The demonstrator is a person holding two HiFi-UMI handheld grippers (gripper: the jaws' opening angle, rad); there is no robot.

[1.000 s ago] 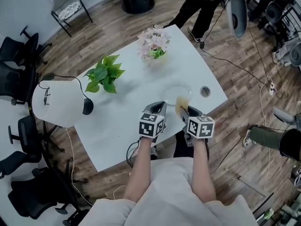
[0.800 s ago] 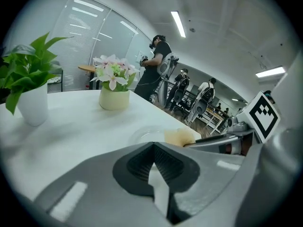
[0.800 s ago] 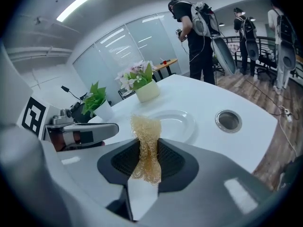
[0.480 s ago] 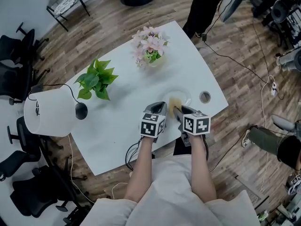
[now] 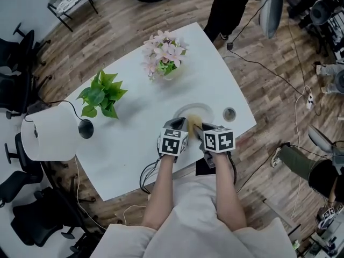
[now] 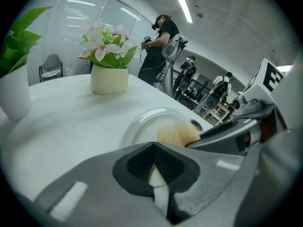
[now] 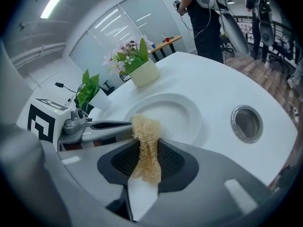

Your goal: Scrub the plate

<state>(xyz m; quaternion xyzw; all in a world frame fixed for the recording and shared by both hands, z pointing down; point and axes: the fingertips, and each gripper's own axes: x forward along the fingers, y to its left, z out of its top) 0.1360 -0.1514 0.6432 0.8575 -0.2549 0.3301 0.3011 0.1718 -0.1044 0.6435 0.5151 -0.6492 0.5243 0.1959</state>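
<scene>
Leftward in the head view is where the plate (image 5: 204, 109), flowers (image 5: 163, 55) and plant (image 5: 99, 95) have slid since a second ago, and our grippers sit closer together. That plate lies flat on the table (image 5: 134, 133), just right of centre. The sponge (image 7: 144, 136) hangs over its near rim. We have the right gripper (image 7: 147, 156) clamped on the sponge, with a tuft left proud of the tips so the fibre meets the plate, not metal. Our left gripper (image 6: 155, 167) is closed on nothing, just beside the sponge, likely waiting to steady the plate. A lamp (image 5: 51, 133) stands at far left.
</scene>
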